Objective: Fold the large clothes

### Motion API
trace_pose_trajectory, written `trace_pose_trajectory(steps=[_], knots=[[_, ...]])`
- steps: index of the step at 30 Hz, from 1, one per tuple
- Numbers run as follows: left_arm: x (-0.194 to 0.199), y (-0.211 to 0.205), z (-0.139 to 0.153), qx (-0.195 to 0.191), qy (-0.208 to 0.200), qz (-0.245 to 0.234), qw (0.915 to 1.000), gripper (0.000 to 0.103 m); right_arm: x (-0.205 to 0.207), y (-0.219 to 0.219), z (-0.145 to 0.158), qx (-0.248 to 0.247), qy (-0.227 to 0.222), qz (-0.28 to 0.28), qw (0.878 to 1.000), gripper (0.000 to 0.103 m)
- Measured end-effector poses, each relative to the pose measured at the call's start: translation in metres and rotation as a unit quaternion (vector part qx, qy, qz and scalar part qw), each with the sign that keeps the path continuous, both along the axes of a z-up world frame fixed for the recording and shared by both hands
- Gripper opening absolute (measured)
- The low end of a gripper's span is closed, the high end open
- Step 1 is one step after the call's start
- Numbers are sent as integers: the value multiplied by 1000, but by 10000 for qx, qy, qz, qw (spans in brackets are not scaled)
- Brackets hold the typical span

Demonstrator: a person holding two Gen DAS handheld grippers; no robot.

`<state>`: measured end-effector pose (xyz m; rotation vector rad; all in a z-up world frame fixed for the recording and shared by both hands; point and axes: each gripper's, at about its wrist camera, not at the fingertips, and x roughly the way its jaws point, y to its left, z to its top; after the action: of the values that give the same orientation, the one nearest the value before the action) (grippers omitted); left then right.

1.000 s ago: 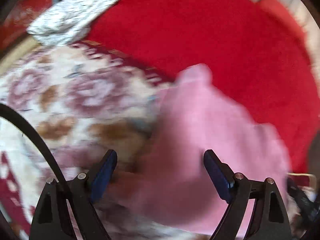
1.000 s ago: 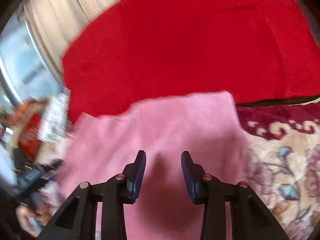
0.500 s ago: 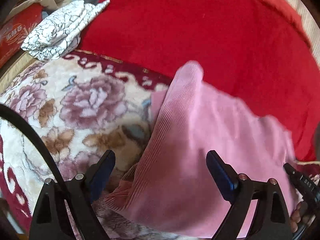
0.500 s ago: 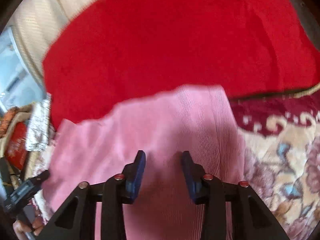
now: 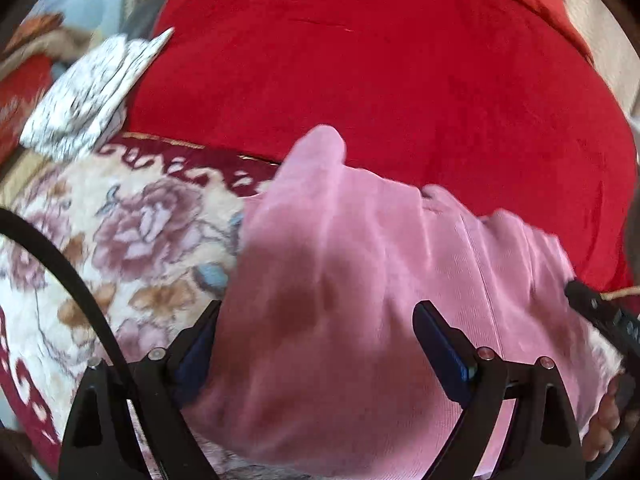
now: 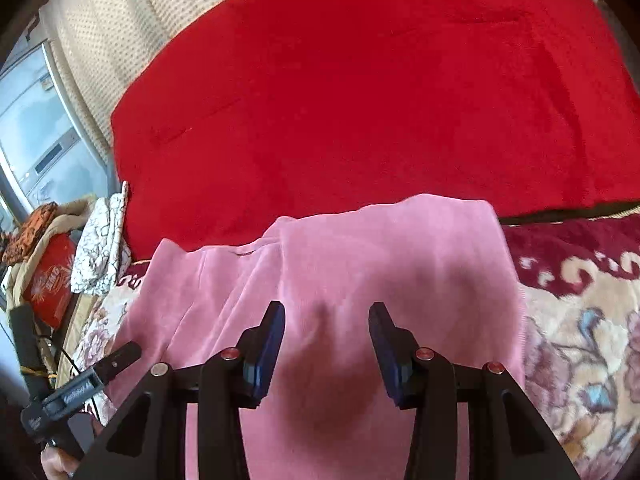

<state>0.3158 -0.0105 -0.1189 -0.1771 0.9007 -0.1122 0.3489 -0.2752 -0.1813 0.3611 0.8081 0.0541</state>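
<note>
A pink ribbed garment [image 5: 360, 288] lies bunched on the floral blanket [image 5: 132, 224], its far edge against the red cover. It fills the lower middle of the right wrist view [image 6: 340, 272] too. My left gripper [image 5: 320, 344] is open, its jaws wide apart over the pink cloth, nothing pinched. My right gripper [image 6: 326, 340] is open, jaws apart just above the cloth's near part. The garment's near edge is hidden under both grippers.
A red plush cover [image 5: 380, 64] spreads behind the garment. A folded white patterned cloth [image 5: 92, 92] sits at the far left beside a red box [image 6: 52, 280]. The floral blanket also shows at the right [image 6: 580, 340]. Cream quilted upholstery [image 6: 120, 28] stands behind.
The pink garment has settled lower and spread wider, with its raised fold dropping. The right gripper's jaws have opened wider. Both grippers shifted slightly over the cloth.
</note>
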Motion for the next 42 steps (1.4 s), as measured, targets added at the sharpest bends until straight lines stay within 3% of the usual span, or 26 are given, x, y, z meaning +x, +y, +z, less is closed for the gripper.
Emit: trace_pose_trajectory(steps=[3, 5, 7, 12, 20, 22, 25, 27, 29, 33, 38, 42], knots=[[4, -14, -9, 293, 187, -24, 9994, 95, 12, -1, -19, -5, 328, -84, 9994, 48], [10, -24, -17, 732, 268, -122, 9969, 96, 23, -8, -39, 141, 681, -157, 9975, 48], [14, -30, -25, 1054, 370, -227, 9935, 97, 23, -13, -39, 280, 616, -142, 9976, 48], [12, -15, -17, 657, 368, -119, 9971, 97, 9, -14, -25, 162, 488, -132, 9986, 48], [-13, 32, 6, -1, 66, 542, 9985, 97, -32, -2, 15, 184, 85, 100, 9997, 48], [-13, 37, -2, 36, 196, 521, 9984, 97, -38, -5, 15, 373, 110, 128, 9992, 48], [-7, 36, -31, 240, 843, 327, 9956, 97, -45, -8, 1, 381, 367, 133, 9985, 48], [-9, 43, -37, -32, 945, 379, 9948, 97, -48, -8, -19, 401, 755, 274, 9960, 48], [-18, 57, -30, -303, 853, 590, 9941, 97, -59, -7, -18, 323, 569, 307, 9974, 48], [-46, 76, -13, -371, 443, 876, 9945, 97, -83, -5, 0, 284, 308, 350, 9985, 48], [-84, 100, -6, -1398, 67, 952, 9856, 97, -110, 3, 19, 392, -109, 574, 9975, 48], [-96, 99, -18, -2196, 256, 734, 9725, 97, -119, 10, 27, 515, -383, 686, 9956, 48]])
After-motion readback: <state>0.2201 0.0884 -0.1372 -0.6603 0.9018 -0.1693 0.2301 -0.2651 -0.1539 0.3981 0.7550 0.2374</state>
